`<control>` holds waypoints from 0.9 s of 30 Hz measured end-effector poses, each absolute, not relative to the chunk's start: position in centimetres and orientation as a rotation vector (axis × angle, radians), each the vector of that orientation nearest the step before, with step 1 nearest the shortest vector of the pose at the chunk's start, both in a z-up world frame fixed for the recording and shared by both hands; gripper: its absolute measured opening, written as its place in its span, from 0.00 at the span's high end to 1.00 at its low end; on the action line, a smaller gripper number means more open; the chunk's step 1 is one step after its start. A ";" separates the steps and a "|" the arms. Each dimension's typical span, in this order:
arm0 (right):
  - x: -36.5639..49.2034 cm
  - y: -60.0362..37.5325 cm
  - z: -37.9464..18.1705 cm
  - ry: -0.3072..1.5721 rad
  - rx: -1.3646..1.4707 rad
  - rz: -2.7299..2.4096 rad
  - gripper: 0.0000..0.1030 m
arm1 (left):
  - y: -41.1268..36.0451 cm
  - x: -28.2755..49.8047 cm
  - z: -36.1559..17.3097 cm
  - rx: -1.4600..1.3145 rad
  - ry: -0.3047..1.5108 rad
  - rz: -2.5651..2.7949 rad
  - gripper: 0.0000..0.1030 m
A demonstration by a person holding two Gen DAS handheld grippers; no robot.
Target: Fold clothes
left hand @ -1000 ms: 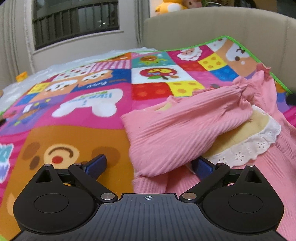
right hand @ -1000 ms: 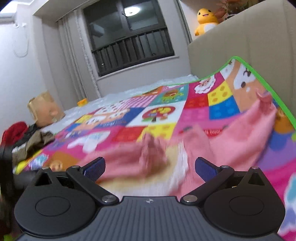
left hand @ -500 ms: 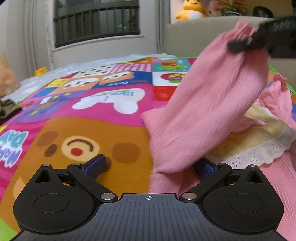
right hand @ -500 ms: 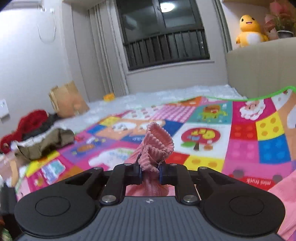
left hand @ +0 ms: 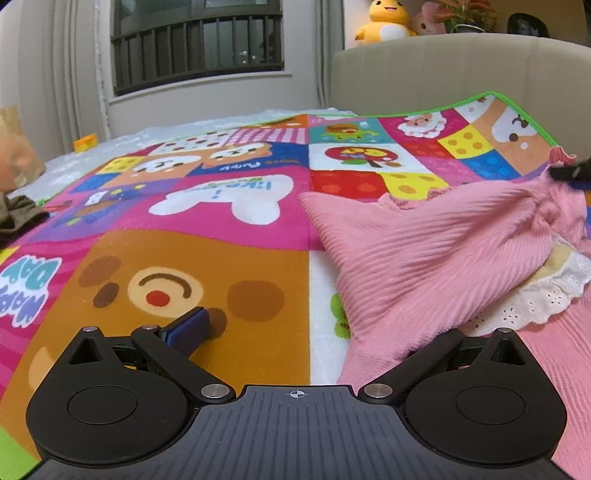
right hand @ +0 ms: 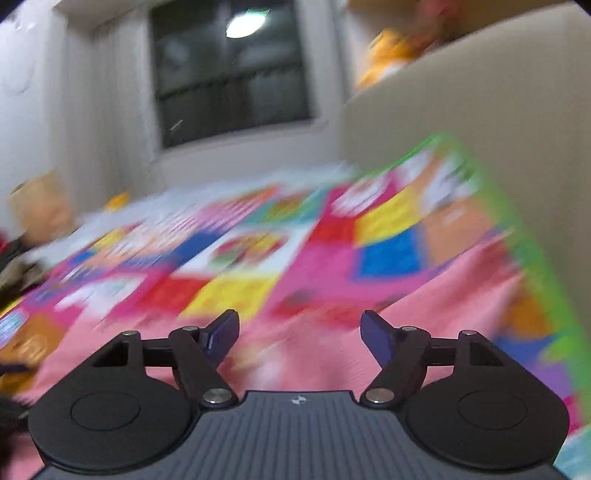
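A pink ribbed garment [left hand: 436, 258] with a white lace collar [left hand: 546, 299] lies on the colourful play mat [left hand: 207, 229] at the right of the left wrist view. One sleeve is folded across its body. My left gripper [left hand: 314, 325] is open and low at the garment's left edge; its right finger is hidden under the cloth. The right gripper's tip [left hand: 572, 171] shows dark at the sleeve cuff on the far right. In the blurred right wrist view my right gripper [right hand: 299, 332] is open and empty above the pink garment [right hand: 332, 354].
A beige headboard [left hand: 461, 70] rises behind the mat with plush toys [left hand: 384, 22] on top. A barred window [left hand: 195, 40] is on the far wall. Dark clothes [left hand: 18, 218] and a paper bag [left hand: 14, 151] lie at the left.
The right gripper carried the pinched sleeve cuff across the garment to the right, laid it down and opened. The left gripper stayed open at the garment's left edge.
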State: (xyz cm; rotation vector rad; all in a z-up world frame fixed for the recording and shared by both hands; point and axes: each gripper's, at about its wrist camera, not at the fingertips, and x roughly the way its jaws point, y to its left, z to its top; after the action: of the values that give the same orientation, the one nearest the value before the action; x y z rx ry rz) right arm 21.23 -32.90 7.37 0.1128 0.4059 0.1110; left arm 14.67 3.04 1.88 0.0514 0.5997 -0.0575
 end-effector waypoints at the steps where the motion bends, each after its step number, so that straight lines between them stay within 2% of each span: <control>1: 21.0 -34.2 7.8 0.375 0.119 0.058 0.29 | 3.1 14.7 1.9 0.050 0.599 -0.057 0.00; 3: 21.7 -36.8 7.8 0.387 0.158 -0.041 0.30 | 3.0 14.6 1.8 0.050 0.593 -0.056 0.00; 6: 23.3 -40.2 7.2 0.427 0.222 -0.168 0.44 | 3.0 14.4 1.8 0.049 0.587 -0.054 0.00; 9: 25.5 -41.3 5.6 0.467 0.239 -0.214 0.44 | 3.1 14.5 1.7 0.038 0.588 -0.057 0.00; 11: 26.8 -41.8 4.8 0.491 0.236 -0.220 0.50 | 3.3 14.6 1.7 0.029 0.592 -0.060 0.00; 13: 27.8 -41.6 4.8 0.512 0.230 -0.201 0.97 | 3.3 14.6 1.7 0.027 0.593 -0.060 0.00; 27: 19.8 -32.5 16.9 0.195 0.232 0.236 0.96 | 3.3 14.4 1.7 0.016 0.580 -0.062 0.00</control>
State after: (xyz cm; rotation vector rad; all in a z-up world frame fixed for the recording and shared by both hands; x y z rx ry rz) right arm 19.79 -32.48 16.88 0.2322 0.1954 0.2359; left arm 14.40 3.35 1.68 0.0161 0.5804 -0.0616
